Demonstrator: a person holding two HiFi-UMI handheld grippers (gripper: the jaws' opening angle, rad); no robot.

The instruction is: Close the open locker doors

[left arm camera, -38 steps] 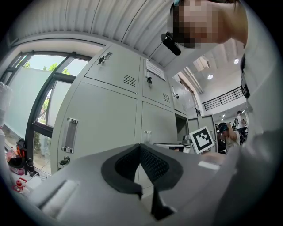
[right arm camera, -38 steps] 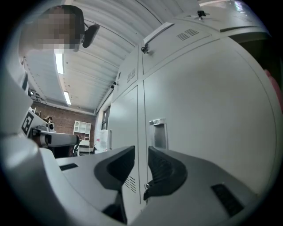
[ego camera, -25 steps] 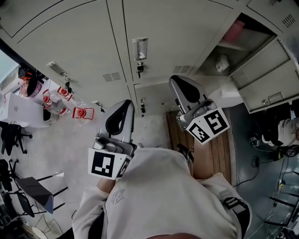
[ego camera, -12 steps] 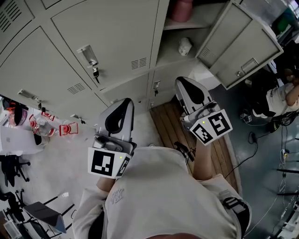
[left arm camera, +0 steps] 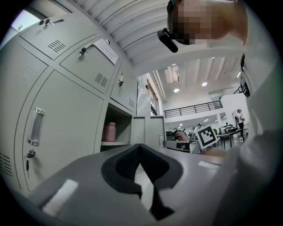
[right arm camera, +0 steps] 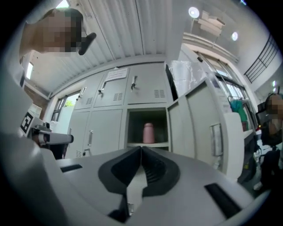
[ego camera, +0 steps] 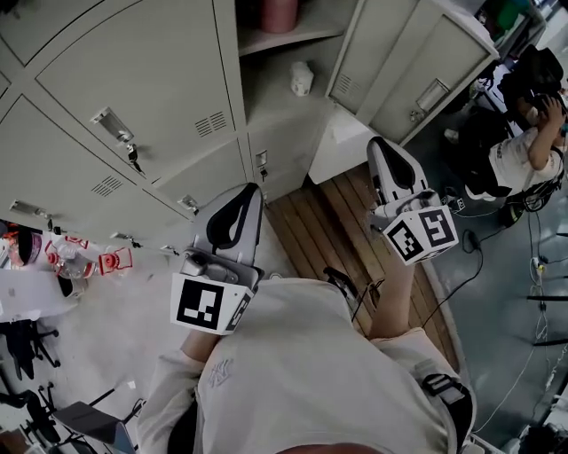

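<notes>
A grey bank of lockers (ego camera: 133, 80) fills the top of the head view. One upper compartment (ego camera: 284, 53) stands open, with a pink bottle (ego camera: 277, 13) on its shelf and a small white object (ego camera: 302, 78) below. Its door (ego camera: 404, 62) swings out to the right, handle (ego camera: 432, 93) showing. A lower door (ego camera: 342, 142) also stands out. My left gripper (ego camera: 244, 193) is shut and empty, short of the closed lockers. My right gripper (ego camera: 380, 146) is shut and empty, close to the lower door. The right gripper view faces the open compartment (right arm camera: 148, 128), the bottle (right arm camera: 148, 132) and the door (right arm camera: 199, 123).
A wooden platform (ego camera: 324, 235) lies on the floor before the lockers. A person (ego camera: 524, 151) sits at the right, with cables (ego camera: 475, 257) on the floor nearby. Red-and-clear items (ego camera: 102, 262) sit on a white surface at the left. Keys hang in several closed doors (ego camera: 133, 158).
The view has swung, so the open compartment and its door now sit higher and nearer the middle. My right gripper has shifted right, nearer the open doors. Both grippers stay shut.
</notes>
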